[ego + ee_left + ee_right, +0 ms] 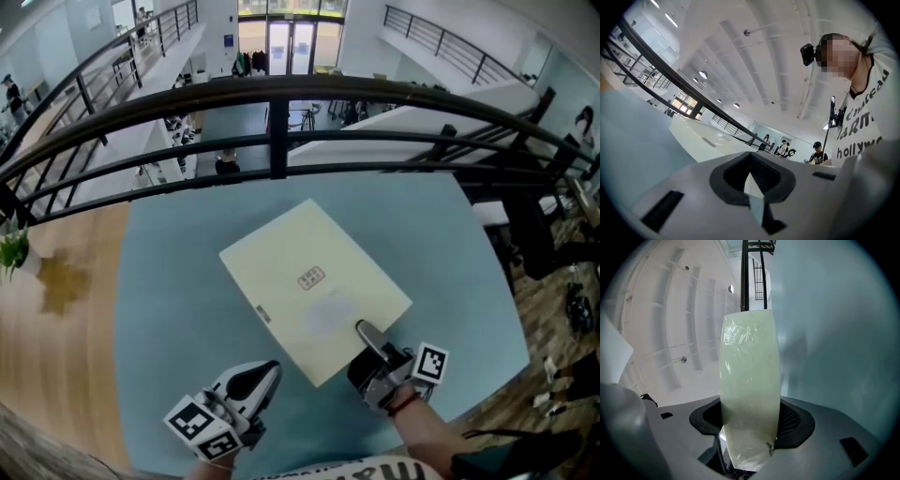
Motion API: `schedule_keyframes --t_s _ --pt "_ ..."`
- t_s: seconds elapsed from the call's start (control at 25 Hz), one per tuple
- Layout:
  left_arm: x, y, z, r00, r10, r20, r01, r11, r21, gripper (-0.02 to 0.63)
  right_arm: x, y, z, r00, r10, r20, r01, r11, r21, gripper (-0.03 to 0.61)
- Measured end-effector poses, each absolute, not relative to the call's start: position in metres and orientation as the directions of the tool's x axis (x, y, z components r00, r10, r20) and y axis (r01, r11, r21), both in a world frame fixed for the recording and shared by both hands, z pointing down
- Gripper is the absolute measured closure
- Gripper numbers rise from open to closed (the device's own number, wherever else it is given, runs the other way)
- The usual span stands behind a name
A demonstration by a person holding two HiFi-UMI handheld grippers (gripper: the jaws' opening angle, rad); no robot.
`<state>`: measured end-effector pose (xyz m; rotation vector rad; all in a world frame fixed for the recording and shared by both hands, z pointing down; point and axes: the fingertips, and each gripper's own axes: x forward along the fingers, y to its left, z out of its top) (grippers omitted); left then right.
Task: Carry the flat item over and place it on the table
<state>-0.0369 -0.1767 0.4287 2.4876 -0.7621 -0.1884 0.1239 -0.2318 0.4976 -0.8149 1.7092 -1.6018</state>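
Note:
The flat item is a pale yellow box (314, 286) with a small label on top, wrapped in clear film. It lies level over the middle of the blue-grey table (169, 309); I cannot tell whether it rests on it. My right gripper (367, 336) is shut on the box's near right corner. In the right gripper view the box's edge (750, 380) stands between the dark pads (797, 420). My left gripper (262, 373) hangs at the near left, apart from the box, jaws together and holding nothing; the left gripper view shows its pads (783, 180) closed.
A black curved railing (277, 103) runs along the table's far edge, with a lower floor beyond it. Wooden floor (47, 328) and a small green plant (11, 248) lie to the left. The table's right edge (511, 300) drops to darker floor and cables.

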Motion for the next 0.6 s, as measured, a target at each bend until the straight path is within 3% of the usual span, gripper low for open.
schedule_keyframes --t_s 0.6 --pt "-0.062 -0.193 0.445 0.837 -0.547 0.031 -0.467 -0.682 0.562 0.614 0.122 -0.245 0.514 -0.557 -0.831 0.000 -0.045 0.030 -0.999 0.282"
